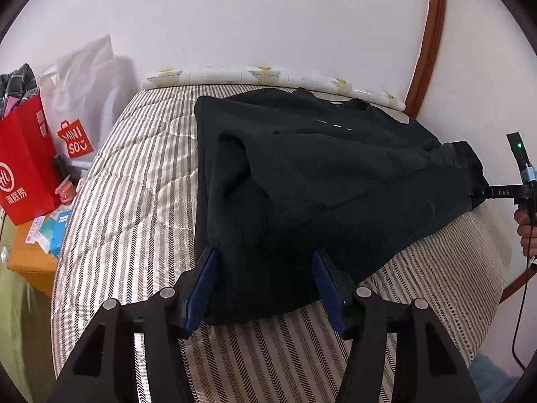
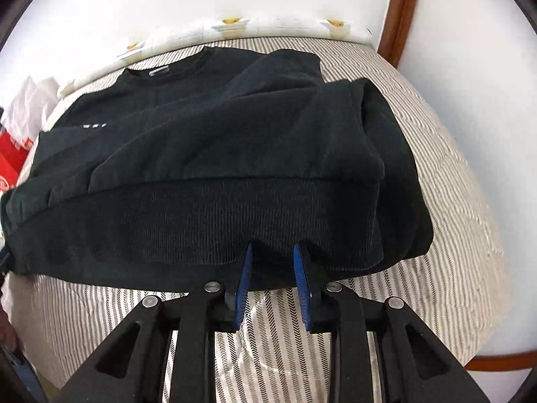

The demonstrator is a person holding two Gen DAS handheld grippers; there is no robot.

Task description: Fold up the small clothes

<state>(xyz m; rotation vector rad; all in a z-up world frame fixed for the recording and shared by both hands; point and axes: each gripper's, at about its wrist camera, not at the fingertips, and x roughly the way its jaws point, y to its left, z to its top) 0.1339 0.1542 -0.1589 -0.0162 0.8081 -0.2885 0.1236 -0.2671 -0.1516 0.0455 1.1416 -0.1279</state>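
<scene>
Left wrist view: a black sweatshirt lies on a bed with a striped quilt, its neckline toward the white wall and its hem toward the camera. The left claw stands fairly wide, its blue pads either side of the garment's near corner; the cloth sits between them, and they do not appear to press on it. At the right edge the other claw's black tip meets the sweatshirt's far side, with a hand behind it and a small green light above. To the left of the bed, a red paper bag and a white plastic bag stand on an orange nightstand strewn with small packets.

Right wrist view: the sweatshirt fills the middle, folded over itself with the ribbed hem band nearest the camera. The right claw is narrow, its blue pads pinching a bunch of that hem. The striped quilt spreads around the garment, and a brown wooden frame rises against the wall behind.
</scene>
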